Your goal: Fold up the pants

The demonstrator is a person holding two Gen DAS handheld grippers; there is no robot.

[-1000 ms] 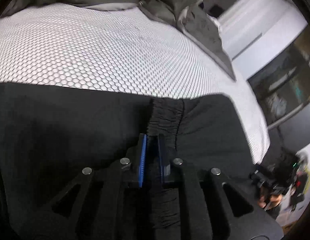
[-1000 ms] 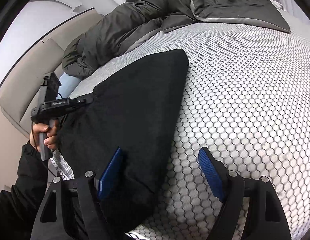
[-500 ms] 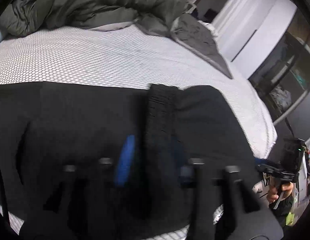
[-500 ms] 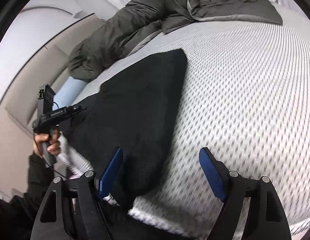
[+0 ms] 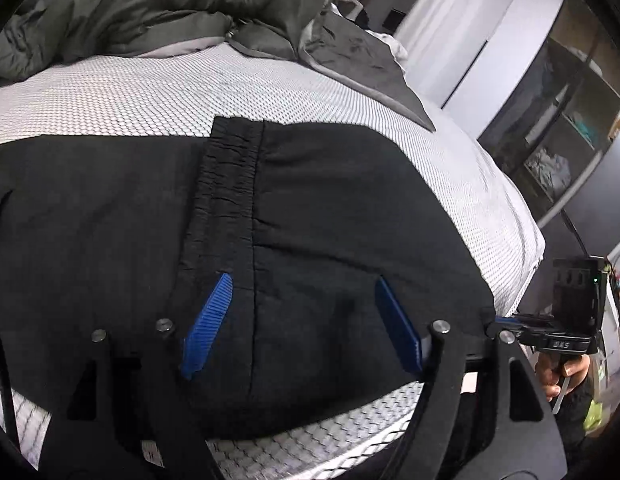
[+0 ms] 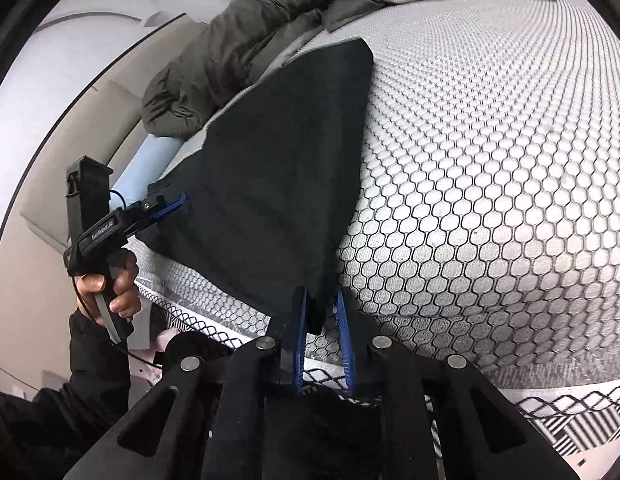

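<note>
The black pants [image 5: 310, 216] lie folded flat on the bed's white honeycomb cover [image 5: 150, 96], with the gathered waistband [image 5: 230, 168] on top. My left gripper [image 5: 300, 320] is open just above the pants' near edge and holds nothing. It also shows in the right wrist view [image 6: 166, 206] at the pants' far left edge. In the right wrist view the pants [image 6: 278, 168] stretch away from me. My right gripper [image 6: 323, 328] is shut on their near corner at the bed's edge. It shows in the left wrist view [image 5: 505, 322] at the right corner.
A crumpled dark green duvet [image 5: 158, 4] lies along the far side of the bed [image 6: 489, 160]. A light blue pillow [image 6: 150, 164] sits by the beige headboard [image 6: 70, 128]. Open shelves [image 5: 557, 128] and a white wall stand beyond the bed's right side.
My left gripper let go of the waistband, opened wide and drew back. My right gripper, open before, closed on the near corner of the pants.
</note>
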